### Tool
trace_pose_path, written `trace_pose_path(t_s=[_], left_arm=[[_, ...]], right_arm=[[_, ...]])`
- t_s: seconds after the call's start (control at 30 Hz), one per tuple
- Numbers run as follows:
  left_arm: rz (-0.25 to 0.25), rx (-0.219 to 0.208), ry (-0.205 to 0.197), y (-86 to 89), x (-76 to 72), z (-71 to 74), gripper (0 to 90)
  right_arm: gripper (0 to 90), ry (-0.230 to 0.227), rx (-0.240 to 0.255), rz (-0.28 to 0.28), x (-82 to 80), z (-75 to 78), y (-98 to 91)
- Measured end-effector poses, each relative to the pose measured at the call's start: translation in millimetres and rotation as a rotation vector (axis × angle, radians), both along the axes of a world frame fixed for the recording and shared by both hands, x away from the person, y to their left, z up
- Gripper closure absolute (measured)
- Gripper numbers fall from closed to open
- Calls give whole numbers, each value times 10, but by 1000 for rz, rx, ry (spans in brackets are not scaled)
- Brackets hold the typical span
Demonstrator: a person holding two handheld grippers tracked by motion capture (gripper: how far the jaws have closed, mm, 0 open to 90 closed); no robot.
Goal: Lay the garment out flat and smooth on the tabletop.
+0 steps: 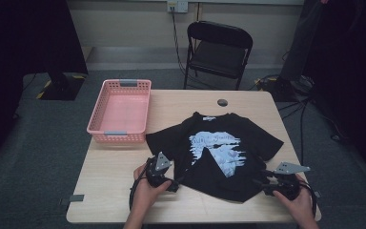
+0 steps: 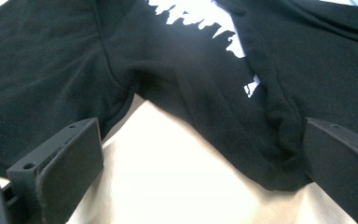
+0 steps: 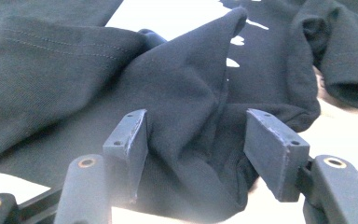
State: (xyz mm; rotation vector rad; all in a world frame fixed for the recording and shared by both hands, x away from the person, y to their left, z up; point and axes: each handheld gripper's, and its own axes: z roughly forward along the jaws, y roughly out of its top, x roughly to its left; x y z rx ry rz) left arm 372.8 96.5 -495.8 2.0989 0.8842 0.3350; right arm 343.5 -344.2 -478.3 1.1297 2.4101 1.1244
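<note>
The black T-shirt (image 1: 228, 152) lies partly folded on the table (image 1: 124, 167). Left gripper (image 1: 174, 185) is released at its near-left edge. Right gripper (image 1: 262, 186), unclenched, straddles the near-right hem.

A black T-shirt (image 1: 219, 152) with a pale blue and white print lies on the light wooden worktop (image 1: 119, 167) right of the frame's centre, its lower hem folded up in a triangle over the print. The left claw (image 1: 173, 185) sits at the shirt's lower left corner, the right claw (image 1: 259, 183) at its lower right edge (each held by a hand coming in from the bottom). A pink basket (image 1: 121, 110) stands at the worktop's upper left, well apart from the shirt. A black folding chair (image 1: 218, 52) stands beyond the far edge.
</note>
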Motion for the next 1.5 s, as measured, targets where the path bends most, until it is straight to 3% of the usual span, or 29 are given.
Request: trace_pose_path(t_s=[0.23, 0.37, 0.5, 0.63, 0.7, 0.77, 0.87, 0.93, 1.07, 1.2, 1.33, 1.4, 1.5], left_arm=[[-7, 2, -1, -39, 224, -13, 0], [-6, -1, 1, -26, 315, -18, 0], [4, -4, -1, -22, 273, -7, 21], [-14, -18, -5, -4, 206, 55, 183], [-7, 6, -23, 2, 156, 103, 155], [-11, -7, -28, 18, 99, 127, 160], [-13, 17, -21, 44, 30, 95, 160], [-16, 22, -8, 56, 6, 53, 161], [-11, 15, -13, 59, -7, 37, 156], [-7, 0, -26, 59, -14, 14, 145], [-7, -1, -27, 61, -16, 13, 143], [-7, -1, -28, 61, -16, 12, 143], [-6, -1, -27, 61, -16, 12, 143]], right_arm=[[390, -13, -20, -30, 177, -14, 12], [335, -8, -21, -32, 216, -17, 36], [298, -10, -18, -30, 195, 7, 41], [319, -46, -5, -51, 194, 99, 37], [330, -54, 13, -54, 224, 148, 42], [374, -60, 30, -67, 261, 191, 51], [429, -67, 51, -85, 349, 224, 71], [469, -52, 60, -96, 431, 213, 81], [537, -25, 50, -121, 599, 153, 102], [591, 19, 75, -128, 726, 101, 140], [743, 76, 95, -102, 777, 73, 162], [835, 76, 111, -81, 762, 79, 155], [867, 68, 137, -53, 713, 132, 146]])
